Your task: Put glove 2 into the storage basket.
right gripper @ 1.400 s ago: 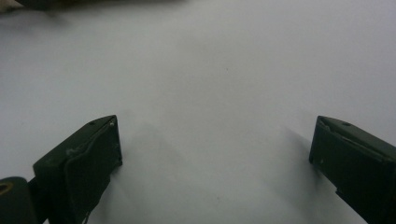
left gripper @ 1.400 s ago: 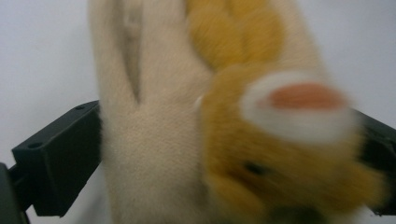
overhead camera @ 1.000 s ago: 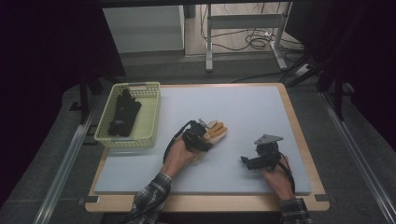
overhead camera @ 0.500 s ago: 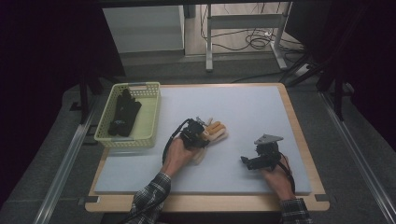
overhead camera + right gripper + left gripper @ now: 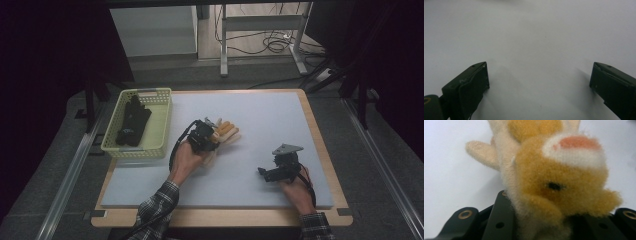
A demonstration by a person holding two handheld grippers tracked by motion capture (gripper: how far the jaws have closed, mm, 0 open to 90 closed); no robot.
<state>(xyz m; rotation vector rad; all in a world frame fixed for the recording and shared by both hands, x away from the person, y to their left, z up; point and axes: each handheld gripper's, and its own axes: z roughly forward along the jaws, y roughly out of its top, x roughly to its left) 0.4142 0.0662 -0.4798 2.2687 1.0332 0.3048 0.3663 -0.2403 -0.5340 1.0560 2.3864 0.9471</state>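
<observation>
A plush toy (image 5: pixel 226 133), orange and cream with a pink-and-white patch, hangs just above the pale mat in the middle of the table. My left gripper (image 5: pixel 209 138) is shut on it. Its jaws have just been closing, and the toy is pinched between them. In the left gripper view the plush toy (image 5: pixel 559 177) bulges up out of the left gripper (image 5: pixel 561 222), one cream limb sticking out to the left. My right gripper (image 5: pixel 266 174) rests near the table's front right. In its own view the right gripper (image 5: pixel 539 82) stands open over bare mat.
A pale green basket (image 5: pixel 161 116) sits at the table's left edge with dark gloves (image 5: pixel 132 122) inside. The pale mat (image 5: pixel 270 115) lies on a wooden table with a raised rim. Beyond the far edge are metal stand legs and cables on the floor.
The left jaws have come together on the plush toy, and the left hand has risen slightly with it. The right gripper has kept still.
</observation>
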